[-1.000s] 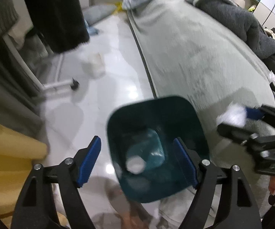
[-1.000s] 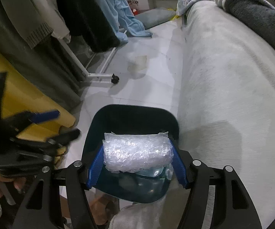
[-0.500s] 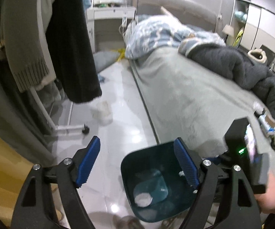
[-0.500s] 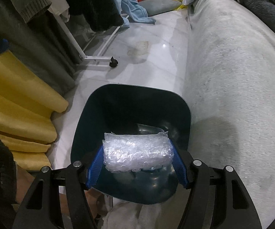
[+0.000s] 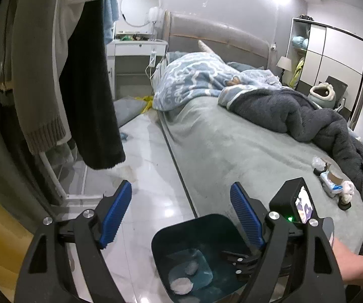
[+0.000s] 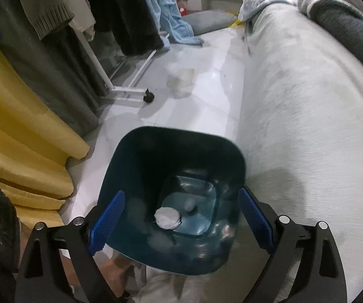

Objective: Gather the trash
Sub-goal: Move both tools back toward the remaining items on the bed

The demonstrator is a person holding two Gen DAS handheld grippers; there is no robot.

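Now my right tongs (image 6: 181,221) gape wide and empty over the dark bin (image 6: 141,151), white wads (image 6: 167,218) at its bottom below them, my left tongs (image 5: 181,213) wide too, bed (image 5: 231,146) beyond.

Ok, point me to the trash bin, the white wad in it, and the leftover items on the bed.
trash bin (image 6: 171,136): right wrist view, far rim.
white wad (image 6: 167,217): right wrist view, its middle.
leftover items (image 5: 332,180): left wrist view, the cluster's middle.

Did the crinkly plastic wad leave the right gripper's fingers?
Yes. The right gripper is open and empty now. It was squeezing the wad above the blue bin before; a blurry pale lump shows inside the bin, likely the wad dropped down.
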